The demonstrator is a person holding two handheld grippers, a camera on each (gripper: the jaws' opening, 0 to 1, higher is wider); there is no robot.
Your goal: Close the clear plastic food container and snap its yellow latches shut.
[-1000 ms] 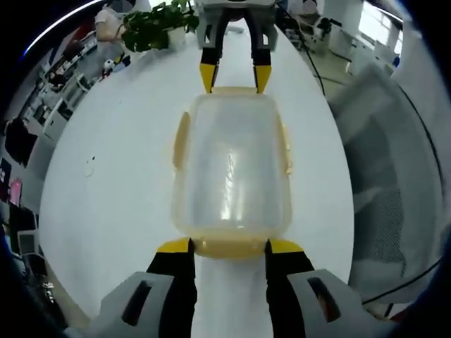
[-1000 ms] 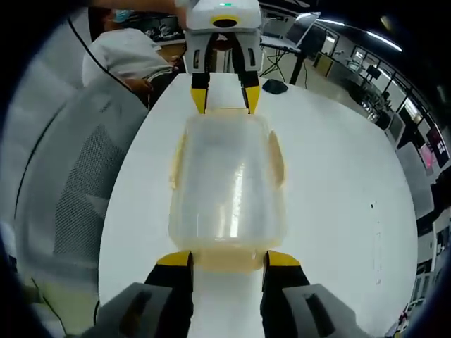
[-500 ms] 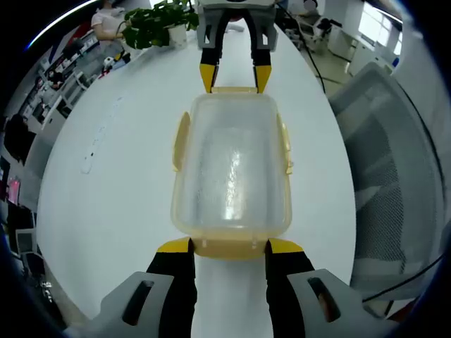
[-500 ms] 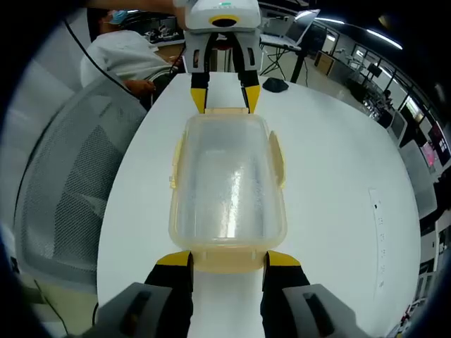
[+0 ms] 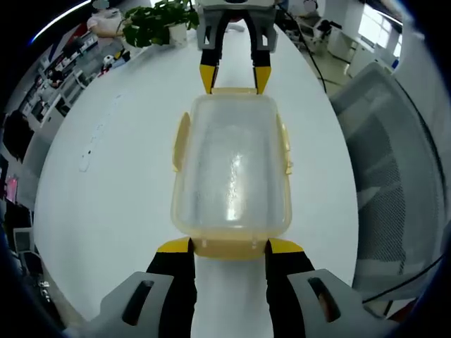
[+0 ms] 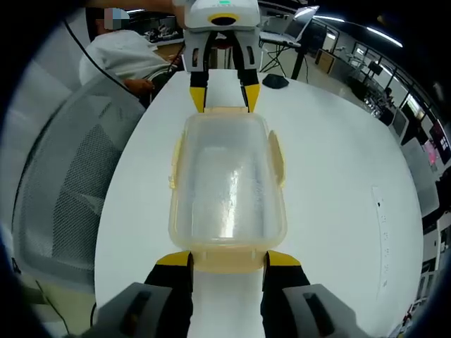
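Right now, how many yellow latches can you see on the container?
4: near end, far end, left side, right side, one per edge of the container.

So it's a big white table, glossy, with rounded edges, and there's really not much sitting on it. Smack in the middle is the clear plastic food container with its lid on, yellow latches sticking out along the sides. Looks like it's resting flat on the tabletop. At the far end in the left gripper view there's a potted plant in a white pot. In the right gripper view a small dark thing lies near the far edge, can't tell what it is. Some faint little marks on the white surface off to one side too.
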